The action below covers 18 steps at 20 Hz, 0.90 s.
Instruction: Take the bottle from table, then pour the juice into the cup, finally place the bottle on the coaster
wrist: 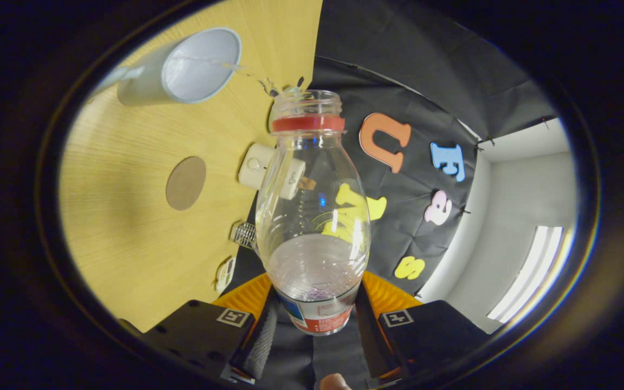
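In the gripper view, a clear plastic bottle with a red neck ring and no cap (312,216) is seen clamped between the two fingers of the gripper (314,309), which press on its lower body from either side near the label. The bottle is tipped over sideways, its open mouth turned toward a pale blue-white cup (193,67) standing on the light wooden table (122,216). A thin thread of clear liquid can be made out running from the mouth to the cup's rim, and the bottle looks nearly drained. The taking of the bottle is therefore judged to be done, and the pouring is judged to be under way and probably close to its end. A round brown coaster (186,183) lies bare on the table, well apart from the cup and nearer the fingers; the last step, setting the bottle on it, has not yet been done. A small white box-like device (260,168) is seen partly through the bottle; what it is cannot be told.
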Available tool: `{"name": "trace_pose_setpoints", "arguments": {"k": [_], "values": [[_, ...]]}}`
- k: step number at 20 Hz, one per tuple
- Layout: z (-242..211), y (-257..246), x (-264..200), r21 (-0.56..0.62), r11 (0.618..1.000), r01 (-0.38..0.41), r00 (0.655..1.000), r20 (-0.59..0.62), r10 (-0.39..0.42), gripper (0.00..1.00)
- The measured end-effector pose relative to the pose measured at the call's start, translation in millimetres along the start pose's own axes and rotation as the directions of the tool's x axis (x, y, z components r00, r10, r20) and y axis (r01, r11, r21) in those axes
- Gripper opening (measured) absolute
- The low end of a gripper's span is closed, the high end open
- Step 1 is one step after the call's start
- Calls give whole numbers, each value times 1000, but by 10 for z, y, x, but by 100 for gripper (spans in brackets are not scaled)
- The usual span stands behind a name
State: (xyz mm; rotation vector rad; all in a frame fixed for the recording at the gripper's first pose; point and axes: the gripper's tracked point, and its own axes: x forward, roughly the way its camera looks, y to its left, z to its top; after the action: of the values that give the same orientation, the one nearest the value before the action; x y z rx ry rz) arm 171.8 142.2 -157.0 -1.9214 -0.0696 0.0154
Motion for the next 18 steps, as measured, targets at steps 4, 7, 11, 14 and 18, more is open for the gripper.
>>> {"name": "trace_pose_setpoints", "arguments": {"k": [4,7,11,14,18], "values": [[3,-84,-3,-21,1000,14,1000,4,-14,74],[6,-114,17,-30,999,19,1000,5,-18,74],[5,-180,40,-52,998,26,1000,9,-26,74],[5,-239,31,-68,997,38,999,14,-37,74],[10,-304,30,-89,995,48,999,16,-47,74]]}}
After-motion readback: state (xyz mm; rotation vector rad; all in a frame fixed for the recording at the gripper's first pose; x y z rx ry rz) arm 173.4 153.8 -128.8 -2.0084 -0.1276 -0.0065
